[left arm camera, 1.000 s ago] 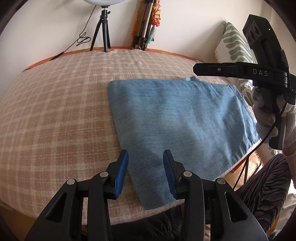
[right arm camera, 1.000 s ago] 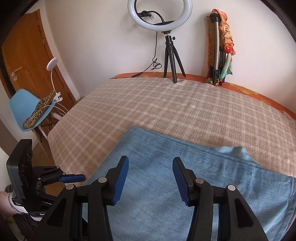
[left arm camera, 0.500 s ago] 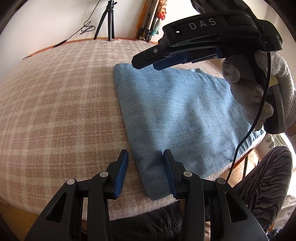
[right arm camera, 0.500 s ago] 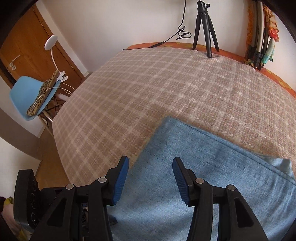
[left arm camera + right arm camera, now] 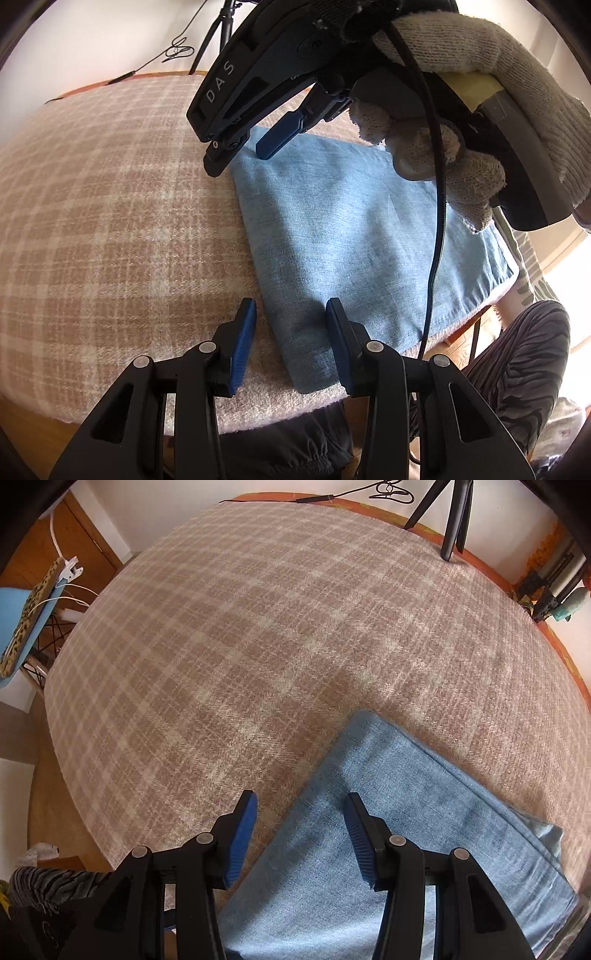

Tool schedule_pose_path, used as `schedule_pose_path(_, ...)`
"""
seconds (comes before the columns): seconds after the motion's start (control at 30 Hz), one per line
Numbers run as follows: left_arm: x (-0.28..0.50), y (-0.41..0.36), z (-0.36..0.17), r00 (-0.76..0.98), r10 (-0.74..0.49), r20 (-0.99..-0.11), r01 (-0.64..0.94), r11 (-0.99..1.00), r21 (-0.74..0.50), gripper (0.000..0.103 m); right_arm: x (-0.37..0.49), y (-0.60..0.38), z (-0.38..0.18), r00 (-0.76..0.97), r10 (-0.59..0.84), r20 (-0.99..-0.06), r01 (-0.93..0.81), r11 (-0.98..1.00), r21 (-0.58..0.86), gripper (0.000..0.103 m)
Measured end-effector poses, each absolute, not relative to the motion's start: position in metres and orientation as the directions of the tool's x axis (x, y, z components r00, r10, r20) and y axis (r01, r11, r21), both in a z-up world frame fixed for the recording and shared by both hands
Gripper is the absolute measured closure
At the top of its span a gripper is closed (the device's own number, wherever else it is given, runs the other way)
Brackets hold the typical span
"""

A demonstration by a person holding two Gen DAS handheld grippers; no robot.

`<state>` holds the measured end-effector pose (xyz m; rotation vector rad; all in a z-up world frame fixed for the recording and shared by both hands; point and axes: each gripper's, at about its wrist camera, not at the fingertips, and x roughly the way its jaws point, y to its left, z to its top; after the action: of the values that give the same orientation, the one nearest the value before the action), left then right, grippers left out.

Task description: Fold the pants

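Both grippers' blue-padded fingers stand apart, gripping nothing: left gripper [image 5: 290, 332] and right gripper [image 5: 300, 825] straddle the folded light-blue denim pants' [image 5: 354, 236] edge. We read "DAS".

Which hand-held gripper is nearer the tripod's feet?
Right. The right hand-held gripper hangs over the folded light-blue denim pants' far corner, toward the black tripod; the left hand-held gripper straddles their near corner.

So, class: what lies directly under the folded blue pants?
The blue pants lie flat on a beige checked blanket that shows around them. One near corner reaches the blanket's front edge. Whatever is beneath the pants' middle is covered, as are their inner layers.
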<state>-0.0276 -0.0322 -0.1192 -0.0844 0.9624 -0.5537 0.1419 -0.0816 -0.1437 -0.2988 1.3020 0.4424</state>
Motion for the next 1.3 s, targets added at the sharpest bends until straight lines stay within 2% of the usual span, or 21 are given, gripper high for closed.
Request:
schedule_pose_path(0.2,-0.026,-0.033,-0.119,0.44,-0.485,-0.756,0.413,0.857,-0.309,0.066,0.143,-0.072,-0.159,0.195,0.079,-0.978,-0.48,0.877,-0.025,0.054)
schedule_pose_path(0.43,-0.024,-0.039,-0.113,0.434,-0.493,-0.754,0.414,0.853,-0.318,0.066,0.138,-0.089,-0.156,0.233,0.111,-0.966,-0.464,0.886,-0.011,0.09)
schedule_pose_path(0.47,-0.023,-0.038,-0.112,0.438,-0.491,-0.753,0.411,0.854,-0.318,0.064,0.138,-0.095,-0.154,0.238,0.128,-0.963,-0.458,0.889,0.005,0.093)
schedule_pose_path(0.5,-0.023,-0.037,-0.111,0.441,-0.49,-0.752,0.404,0.856,-0.321,0.057,0.136,-0.1,-0.151,0.243,0.147,-0.959,-0.447,0.894,0.023,0.097)
schedule_pose_path(0.57,-0.019,-0.033,-0.109,0.45,-0.493,-0.744,0.384,0.859,-0.337,0.05,0.136,-0.112,-0.145,0.254,0.194,-0.947,-0.428,0.901,0.069,0.1)
schedule_pose_path(0.7,-0.01,-0.026,-0.115,0.42,-0.535,-0.733,0.343,0.841,-0.418,0.05,0.136,-0.138,-0.13,0.262,0.293,-0.919,-0.387,0.905,0.178,0.101)
schedule_pose_path(0.8,-0.003,-0.025,-0.122,0.375,-0.588,-0.717,0.308,0.808,-0.502,0.05,0.133,-0.152,-0.12,0.271,0.323,-0.907,-0.378,0.902,0.208,0.101)
schedule_pose_path(0.93,-0.005,-0.036,-0.115,0.402,-0.576,-0.712,0.343,0.816,-0.466,0.053,0.127,-0.164,-0.11,0.278,0.343,-0.897,-0.376,0.898,0.227,0.101)
schedule_pose_path(0.97,-0.005,-0.037,-0.113,0.405,-0.579,-0.708,0.35,0.813,-0.465,0.067,0.125,-0.168,-0.108,0.279,0.344,-0.896,-0.376,0.898,0.228,0.101)
schedule_pose_path(1.0,-0.005,-0.04,-0.112,0.405,-0.575,-0.711,0.356,0.815,-0.457,0.076,0.126,-0.168,-0.107,0.28,0.342,-0.897,-0.376,0.899,0.226,0.101)
schedule_pose_path(1.07,-0.007,-0.044,-0.109,0.422,-0.563,-0.71,0.376,0.822,-0.428,0.082,0.13,-0.165,-0.107,0.28,0.336,-0.9,-0.387,0.897,0.214,0.101)
schedule_pose_path(1.17,-0.013,-0.047,-0.105,0.449,-0.55,-0.704,0.41,0.827,-0.385,0.086,0.134,-0.148,-0.111,0.283,0.316,-0.906,-0.403,0.896,0.187,0.088)
schedule_pose_path(1.23,-0.018,-0.05,-0.101,0.468,-0.539,-0.701,0.428,0.832,-0.354,0.087,0.138,-0.142,-0.11,0.274,0.301,-0.913,-0.405,0.898,0.174,0.057)
schedule_pose_path(1.3,-0.015,-0.052,-0.1,0.478,-0.535,-0.697,0.438,0.832,-0.34,0.087,0.14,-0.135,-0.111,0.246,0.279,-0.928,-0.423,0.893,0.156,0.055)
